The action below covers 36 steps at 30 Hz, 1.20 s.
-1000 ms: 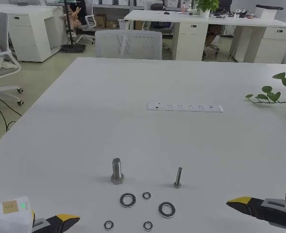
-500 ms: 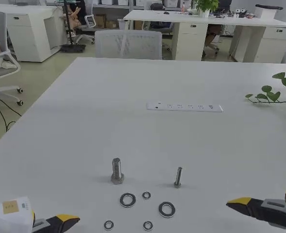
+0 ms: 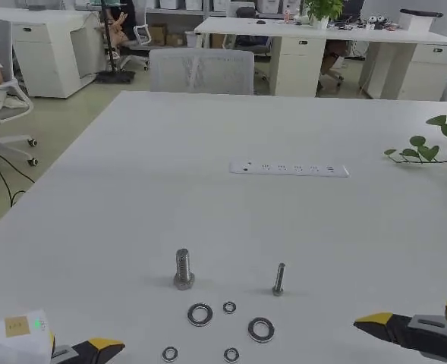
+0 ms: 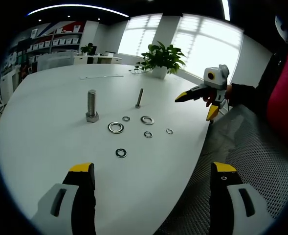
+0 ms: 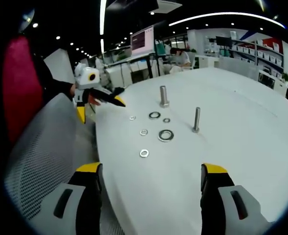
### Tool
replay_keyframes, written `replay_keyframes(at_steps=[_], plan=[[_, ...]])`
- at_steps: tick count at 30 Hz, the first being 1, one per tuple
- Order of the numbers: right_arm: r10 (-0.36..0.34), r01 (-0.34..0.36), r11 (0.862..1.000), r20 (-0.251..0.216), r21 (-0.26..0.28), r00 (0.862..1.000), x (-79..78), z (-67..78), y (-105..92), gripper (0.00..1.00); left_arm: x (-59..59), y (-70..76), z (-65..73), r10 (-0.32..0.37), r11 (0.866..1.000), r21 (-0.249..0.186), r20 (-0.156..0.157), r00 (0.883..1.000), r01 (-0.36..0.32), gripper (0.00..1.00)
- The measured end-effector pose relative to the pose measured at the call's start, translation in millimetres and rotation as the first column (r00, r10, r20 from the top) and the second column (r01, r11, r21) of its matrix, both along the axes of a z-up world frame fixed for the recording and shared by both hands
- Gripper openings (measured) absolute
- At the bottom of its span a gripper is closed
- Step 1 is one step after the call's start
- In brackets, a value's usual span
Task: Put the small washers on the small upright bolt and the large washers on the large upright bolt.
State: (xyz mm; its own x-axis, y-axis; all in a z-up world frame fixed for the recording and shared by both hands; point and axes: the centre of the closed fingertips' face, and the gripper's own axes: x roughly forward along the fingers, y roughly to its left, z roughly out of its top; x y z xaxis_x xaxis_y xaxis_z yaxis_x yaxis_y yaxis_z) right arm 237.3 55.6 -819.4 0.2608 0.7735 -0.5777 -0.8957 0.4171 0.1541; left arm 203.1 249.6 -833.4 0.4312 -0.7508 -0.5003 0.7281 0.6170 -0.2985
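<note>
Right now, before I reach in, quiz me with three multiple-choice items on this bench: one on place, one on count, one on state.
1. In the head view, where does the large bolt stand?
A) left of the small bolt
B) right of it
C) directly behind it

2. How many large washers lie on the table?
A) one
B) two
C) four

3. How are the left gripper and right gripper?
A) both open, empty
B) both shut
C) one holds a washer

Answers:
1 A, the thick bolt is left of the thin one.
2 B, two wide rings lie flat in front of the bolts.
3 A, each gripper view shows jaws spread with nothing between.
</note>
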Motion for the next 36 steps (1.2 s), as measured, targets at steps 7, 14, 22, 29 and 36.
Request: replay_keyframes(at_steps=[7,14,22,29,36], plan=[[0.004,-0.004,1.000,-0.003,-0.005,1.000,-1.5,-0.3,-0.8,0.83,0.1,0.0,1.0,0.001,1.000,0.002,0.004,1.000,-0.001,0.98],[0.004,-0.004,1.000,-0.003,-0.006,1.000,-2.3,0.2,-0.7,0.83,-0.7,0.7,1.2,0.004,1.000,0.001,0.004,1.000,-0.004,0.98],[0.004,-0.004,1.000,-0.008,-0.007,1.000,-3.3,-0.3,-1.3,0.83,-1.0,1.6,1.0,0.006,1.000,0.001,0.003,1.000,-0.006,0.98],[0.004,-0.004,1.000,-0.013,-0.009,1.000,-3.5,-1.3,-1.7,0.82,-1.2,0.7,-0.9,0.007,1.000,0.000,0.001,1.000,-0.007,0.98],[0.001,-0.001,1.000,-0.012,-0.008,1.000,-2.4,-1.1,-2.1,0.82,-0.1,1.4,-1.4,0.009,1.000,-0.002,0.002,1.000,-0.009,0.98]])
